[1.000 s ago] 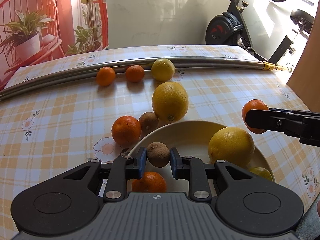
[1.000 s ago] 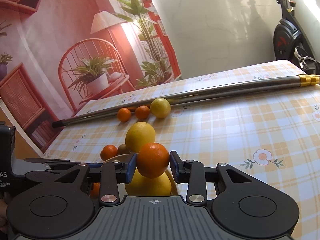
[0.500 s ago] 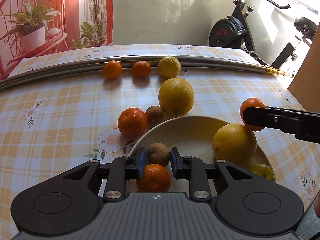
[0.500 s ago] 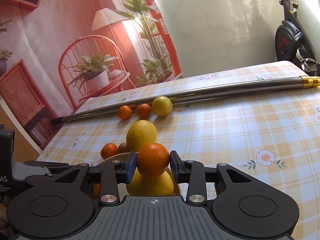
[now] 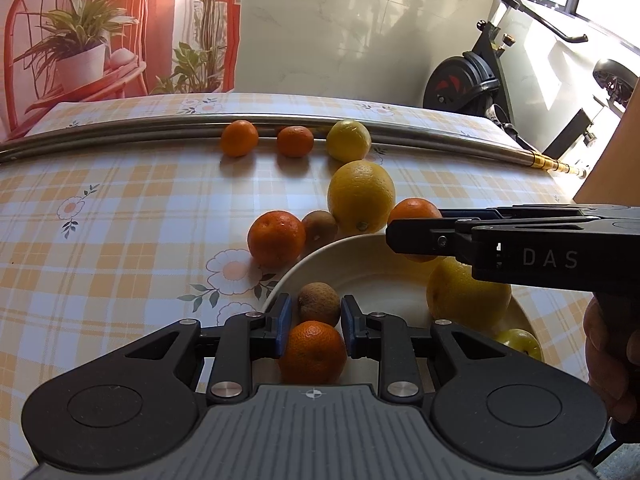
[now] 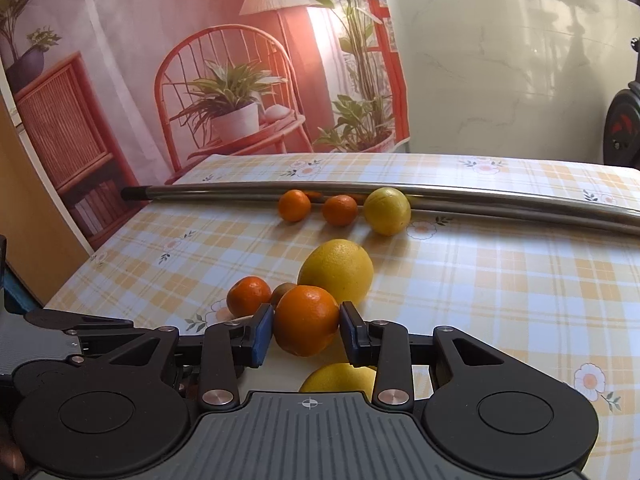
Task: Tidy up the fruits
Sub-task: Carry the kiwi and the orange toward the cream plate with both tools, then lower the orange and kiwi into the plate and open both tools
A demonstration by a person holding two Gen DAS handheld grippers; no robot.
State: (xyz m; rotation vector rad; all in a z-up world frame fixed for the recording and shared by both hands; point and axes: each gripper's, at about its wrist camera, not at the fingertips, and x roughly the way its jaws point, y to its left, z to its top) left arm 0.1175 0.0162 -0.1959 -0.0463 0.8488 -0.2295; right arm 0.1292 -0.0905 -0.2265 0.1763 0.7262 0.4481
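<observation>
**newbie:** Kiwi (image 5: 319,303) sits pinched in the left gripper (image 5: 313,330) over the bowl (image 5: 320,258), just above an orange already in there. Right gripper (image 6: 307,330) is clamped on a tangerine (image 6: 306,320) over the bowl too. Tips?

**oldhand:** Lower the kiwi beside that orange rather than on it, so nothing rolls out. Then bring the tangerine down into the bare patch left of the big lemon (image 5: 466,294), and let go only once it touches.
</observation>
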